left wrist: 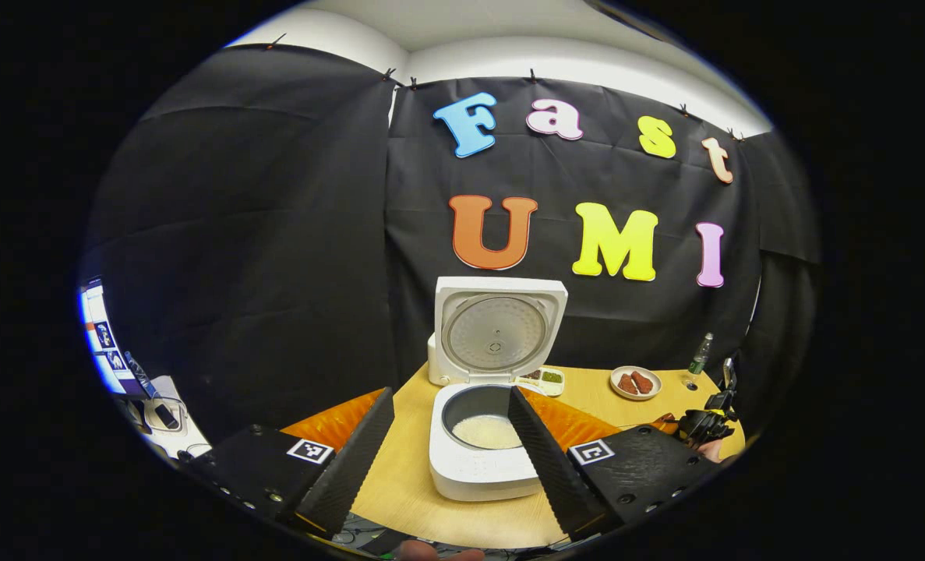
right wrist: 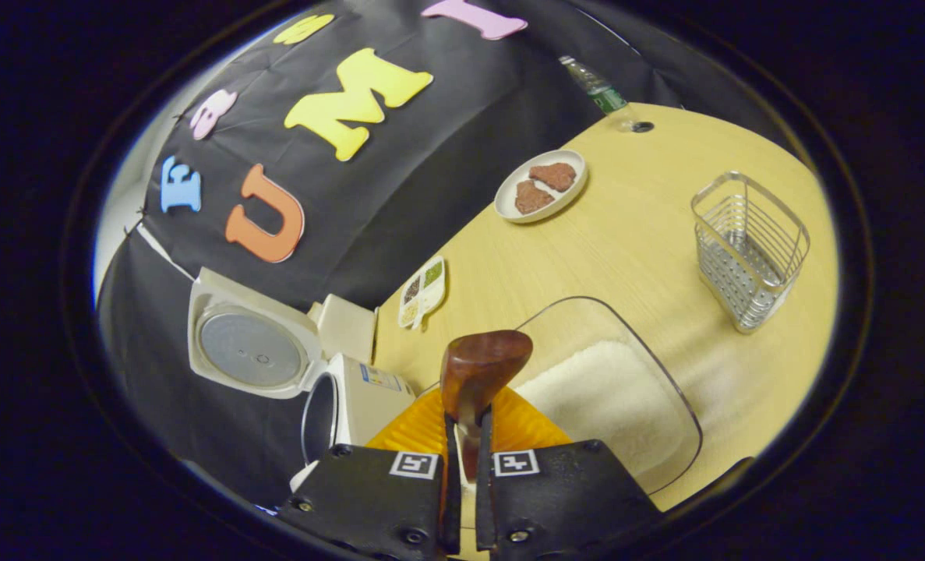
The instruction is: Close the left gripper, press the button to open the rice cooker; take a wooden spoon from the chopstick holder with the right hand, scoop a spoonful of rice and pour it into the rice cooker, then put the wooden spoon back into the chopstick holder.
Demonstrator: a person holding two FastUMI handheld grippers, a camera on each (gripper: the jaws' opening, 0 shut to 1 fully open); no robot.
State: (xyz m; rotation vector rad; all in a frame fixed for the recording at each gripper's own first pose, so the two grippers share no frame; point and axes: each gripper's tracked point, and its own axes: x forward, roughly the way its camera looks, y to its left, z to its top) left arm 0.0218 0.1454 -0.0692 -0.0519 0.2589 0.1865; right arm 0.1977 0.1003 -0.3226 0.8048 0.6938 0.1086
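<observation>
The rice cooker (left wrist: 487, 436) was seen on the wooden table (left wrist: 400, 483) with its lid (left wrist: 498, 331) raised upright, and a layer of rice lay in the inner pot (left wrist: 484, 421), so the button step was judged to be done. The left gripper (left wrist: 450, 444) was held released, its fingers spread wide to either side of the cooker and touching nothing.

In the right gripper view, the wooden spoon (right wrist: 481, 366) was clamped by its handle between the fingers of the right gripper (right wrist: 467, 467), which were pressed close together on it. The bowl of the spoon pointed forward, and whether it carried rice could not be told. It hung above the near edge of the clear rice container (right wrist: 610, 389), in which a bed of white rice was spread. An orange mat (right wrist: 423, 425) lay between the container and the cooker. The wire chopstick holder (right wrist: 750, 249) stood empty, well apart to the right of the container.

The step in hand was judged to be either the scooping or the return of the spoon; this could not be settled. For a scoop, the spoon would need to be dipped into the rice, lifted level and carried over the mat to the open pot.
</observation>
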